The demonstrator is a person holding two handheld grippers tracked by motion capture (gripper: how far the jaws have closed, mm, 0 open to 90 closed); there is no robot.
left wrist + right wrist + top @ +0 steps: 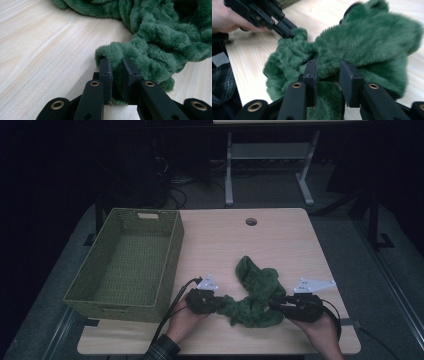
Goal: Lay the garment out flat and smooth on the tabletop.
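Observation:
A crumpled green plush cloth point(257, 290) lies on the front part of the wooden table point(225, 240), between my two grippers. My left gripper point(222, 304) is shut on the cloth's left edge; in the left gripper view a fold of the cloth point(155, 32) is pinched between the jaws of that gripper point(117, 65). My right gripper point(274, 304) holds the cloth's right side. In the right gripper view, thick cloth point(367, 42) fills the narrow gap between the jaws of this gripper point(329, 67). The left gripper point(288, 32) bites the cloth farther off.
A green woven basket point(170, 255) stands at the table's left edge, close to my left hand. A round cable hole point(251, 221) sits near the far edge. Bare tabletop lies beyond the cloth. A desk frame and cables stand on the dark floor behind.

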